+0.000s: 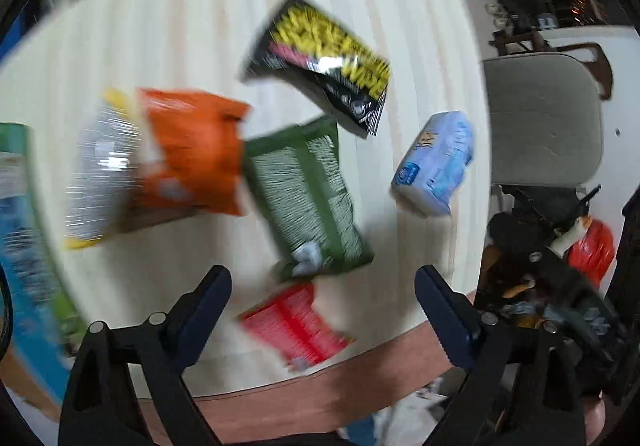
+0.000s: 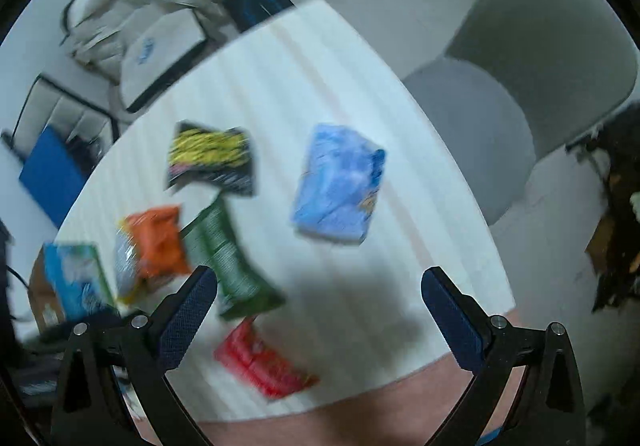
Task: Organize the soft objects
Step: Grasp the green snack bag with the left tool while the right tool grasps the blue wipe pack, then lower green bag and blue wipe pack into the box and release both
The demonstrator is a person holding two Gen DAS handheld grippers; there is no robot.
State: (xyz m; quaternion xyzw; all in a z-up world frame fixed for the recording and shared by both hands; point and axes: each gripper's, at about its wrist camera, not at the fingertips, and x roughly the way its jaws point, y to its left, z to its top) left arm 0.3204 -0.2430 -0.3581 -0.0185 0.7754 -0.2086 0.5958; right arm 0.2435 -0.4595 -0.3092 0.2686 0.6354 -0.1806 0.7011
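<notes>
Several soft packets lie on a white striped mat (image 1: 168,45). In the left wrist view: a black and yellow packet (image 1: 320,61), an orange packet (image 1: 192,149), a silver and yellow packet (image 1: 100,165), a green packet (image 1: 308,193), a red packet (image 1: 296,322) and a light blue tissue pack (image 1: 436,161). My left gripper (image 1: 322,286) is open above the red packet. In the right wrist view the blue pack (image 2: 340,185), green packet (image 2: 228,258), red packet (image 2: 260,362), orange packet (image 2: 158,242) and black packet (image 2: 212,157) show. My right gripper (image 2: 320,290) is open and empty above the mat.
A blue and green box (image 1: 24,246) stands at the mat's left edge, also in the right wrist view (image 2: 76,278). A grey chair (image 1: 544,117) stands to the right of the table. The brown table edge (image 1: 320,394) runs along the front. Clutter lies on the floor at right.
</notes>
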